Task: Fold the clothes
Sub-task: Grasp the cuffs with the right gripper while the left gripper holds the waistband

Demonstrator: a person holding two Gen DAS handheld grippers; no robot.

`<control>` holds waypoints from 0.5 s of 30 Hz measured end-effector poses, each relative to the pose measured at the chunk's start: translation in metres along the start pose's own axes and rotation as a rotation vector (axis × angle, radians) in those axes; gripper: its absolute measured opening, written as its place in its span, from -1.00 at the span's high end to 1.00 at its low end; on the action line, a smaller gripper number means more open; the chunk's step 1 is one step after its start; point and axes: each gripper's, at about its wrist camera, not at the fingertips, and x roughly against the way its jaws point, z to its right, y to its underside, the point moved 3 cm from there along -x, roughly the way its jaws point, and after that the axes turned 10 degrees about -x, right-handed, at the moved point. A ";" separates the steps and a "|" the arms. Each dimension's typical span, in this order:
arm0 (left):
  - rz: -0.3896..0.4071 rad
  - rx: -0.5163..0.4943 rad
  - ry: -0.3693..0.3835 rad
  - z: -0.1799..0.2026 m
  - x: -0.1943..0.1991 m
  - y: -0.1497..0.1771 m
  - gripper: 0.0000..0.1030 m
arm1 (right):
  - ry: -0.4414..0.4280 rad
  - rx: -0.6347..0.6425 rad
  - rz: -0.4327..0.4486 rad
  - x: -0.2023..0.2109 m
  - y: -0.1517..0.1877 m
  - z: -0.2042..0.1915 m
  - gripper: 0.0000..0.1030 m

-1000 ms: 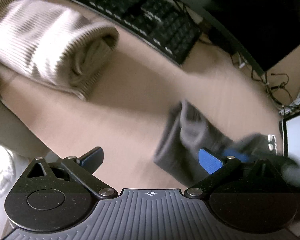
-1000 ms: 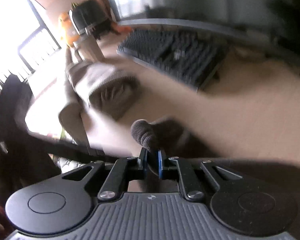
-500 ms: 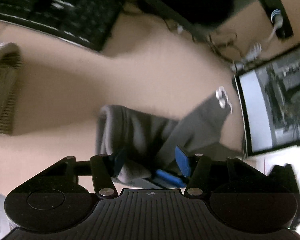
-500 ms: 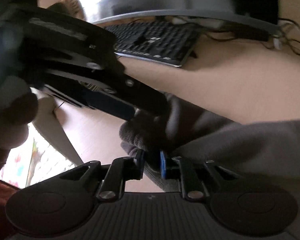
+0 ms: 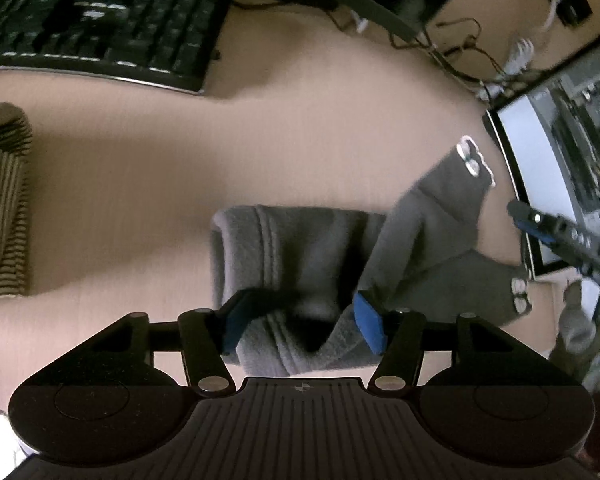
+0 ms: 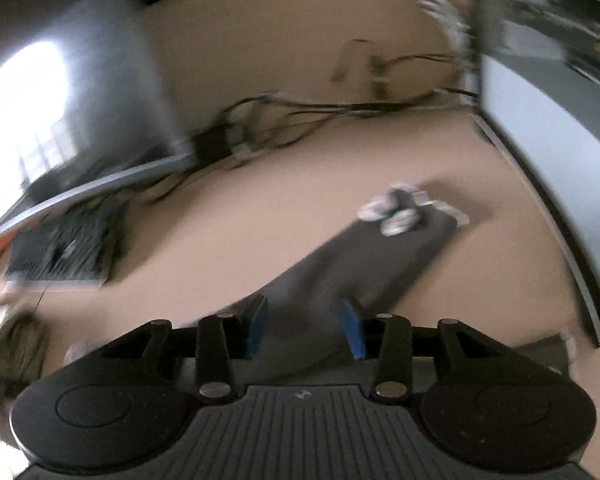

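Observation:
A dark grey fleece garment [image 5: 300,256] lies bunched on the beige desk, its cuffs with pale buttons [image 5: 470,158] pointing toward the right. My left gripper [image 5: 300,324] is open, its blue pads straddling the garment's near folded edge. My right gripper [image 6: 302,326] is open over a grey sleeve [image 6: 360,264] that stretches away to a cuff with white buttons [image 6: 396,216]. The right gripper's tip also shows at the right edge of the left wrist view [image 5: 556,232]. The right wrist view is blurred.
A folded beige striped sweater [image 5: 4,208] lies at the left. A black keyboard [image 5: 100,20] sits at the back left, with a curved monitor base behind it. Cables [image 5: 460,60] run along the back. A screen [image 5: 560,160] stands at the right.
My right gripper has let go of the grey fabric, opened, and swung right toward the sleeve. My left gripper has moved right from the sweater to the grey garment and narrowed around its edge.

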 end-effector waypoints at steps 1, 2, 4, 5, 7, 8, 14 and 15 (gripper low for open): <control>0.006 0.010 -0.003 0.000 0.000 -0.001 -0.36 | 0.023 0.000 0.007 -0.010 -0.011 0.003 0.21; 0.012 0.015 -0.009 0.001 0.000 0.000 -0.42 | 0.047 0.003 0.015 -0.020 -0.021 0.006 0.21; 0.016 0.013 -0.081 -0.001 0.000 0.003 -0.76 | 0.088 0.024 0.033 -0.048 -0.039 0.001 0.22; 0.011 0.007 -0.137 -0.002 -0.003 0.005 -0.75 | 0.099 0.030 0.029 -0.059 -0.049 0.002 0.22; 0.018 0.033 -0.159 -0.006 -0.004 0.010 -0.70 | 0.109 0.012 0.002 -0.082 -0.065 0.003 0.22; 0.029 0.053 -0.150 -0.008 -0.001 0.012 -0.65 | 0.113 -0.002 -0.019 -0.094 -0.072 0.004 0.22; 0.228 0.105 -0.066 0.006 0.042 0.003 -0.63 | 0.220 0.147 -0.027 -0.142 -0.087 0.000 0.22; 0.260 0.096 -0.042 0.011 0.048 0.000 -0.69 | 0.222 0.158 -0.040 -0.150 -0.089 0.000 0.22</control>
